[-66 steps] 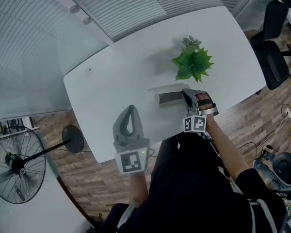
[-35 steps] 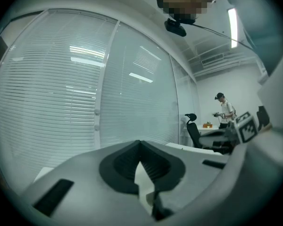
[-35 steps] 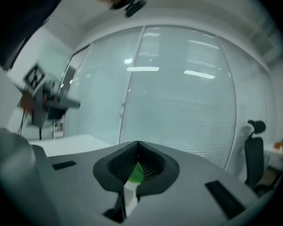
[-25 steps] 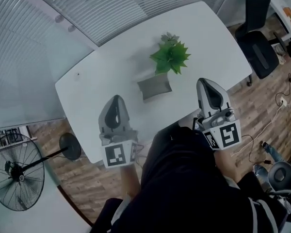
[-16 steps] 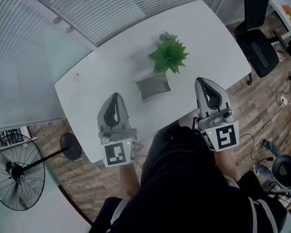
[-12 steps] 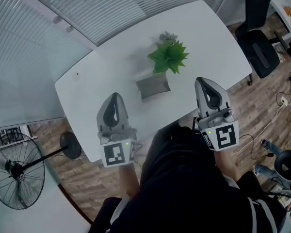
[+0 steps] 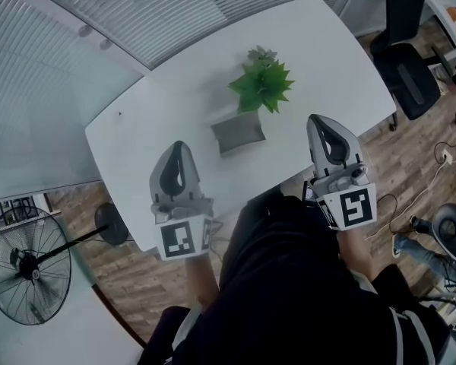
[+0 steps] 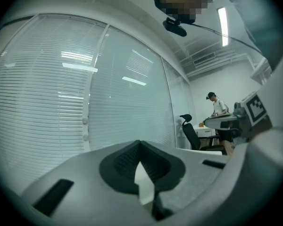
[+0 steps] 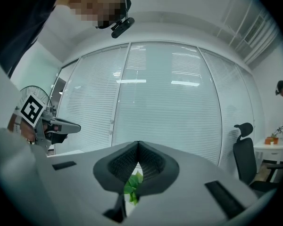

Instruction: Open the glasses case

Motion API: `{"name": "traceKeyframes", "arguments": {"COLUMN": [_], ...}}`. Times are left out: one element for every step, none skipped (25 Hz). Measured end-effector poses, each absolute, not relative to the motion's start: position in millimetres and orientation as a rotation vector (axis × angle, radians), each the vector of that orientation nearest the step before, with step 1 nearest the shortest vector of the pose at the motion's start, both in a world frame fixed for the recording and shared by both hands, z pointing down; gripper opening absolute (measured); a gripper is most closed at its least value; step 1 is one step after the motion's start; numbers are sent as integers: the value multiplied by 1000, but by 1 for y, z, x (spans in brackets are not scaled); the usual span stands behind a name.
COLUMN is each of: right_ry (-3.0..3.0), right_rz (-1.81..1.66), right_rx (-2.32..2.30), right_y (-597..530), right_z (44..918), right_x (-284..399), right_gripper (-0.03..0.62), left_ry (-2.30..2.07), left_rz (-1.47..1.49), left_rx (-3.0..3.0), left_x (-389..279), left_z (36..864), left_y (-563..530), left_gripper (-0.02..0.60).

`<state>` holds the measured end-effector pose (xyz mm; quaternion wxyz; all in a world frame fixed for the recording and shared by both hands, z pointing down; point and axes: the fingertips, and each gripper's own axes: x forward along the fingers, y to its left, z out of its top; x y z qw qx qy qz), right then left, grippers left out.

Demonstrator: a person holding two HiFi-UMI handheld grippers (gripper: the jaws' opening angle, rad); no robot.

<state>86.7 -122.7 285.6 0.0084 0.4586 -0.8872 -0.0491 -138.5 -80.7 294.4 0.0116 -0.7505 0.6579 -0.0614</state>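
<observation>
The grey glasses case (image 7: 238, 132) lies on the white table (image 7: 152, 120), just in front of the green plant (image 7: 262, 84). Whether its lid is up I cannot tell. My left gripper (image 7: 177, 146) hovers over the table's near left edge, held level, jaws shut and empty (image 8: 140, 144). Off the near right edge, my right gripper (image 7: 317, 119) is shut with nothing in it (image 9: 138, 144). The plant's leaves (image 9: 132, 185) show through the gap behind its tips. Both grippers are well short of the case.
A black office chair (image 7: 410, 67) stands right of the table and a floor fan (image 7: 19, 261) at lower left. A wall of blinds (image 7: 175, 6) runs behind the table. Cables lie on the wooden floor at right. A person (image 8: 217, 108) works at a far desk.
Since the earliest frame my right gripper has drawn back from the case to the table's near edge. Over the last second both grippers have hardly moved.
</observation>
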Motion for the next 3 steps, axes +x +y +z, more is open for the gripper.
{"name": "traceKeyframes", "arguments": {"right_ry": [-2773, -2773, -2774], "right_rz": [-152, -150, -147], "right_rx": [1438, 1442, 1444], "right_y": [-124, -125, -126], "right_z": [285, 285, 285], "right_x": [88, 88, 89], "right_gripper": [15, 15, 15], "left_ry": [2054, 2056, 2057], "left_rz": [-187, -184, -182], "left_rx": [-2349, -2355, -2360], "left_x": [-136, -135, -134], "left_z": [293, 293, 292], "left_y": [-82, -83, -84], "left_gripper": [-2, -2, -2]}}
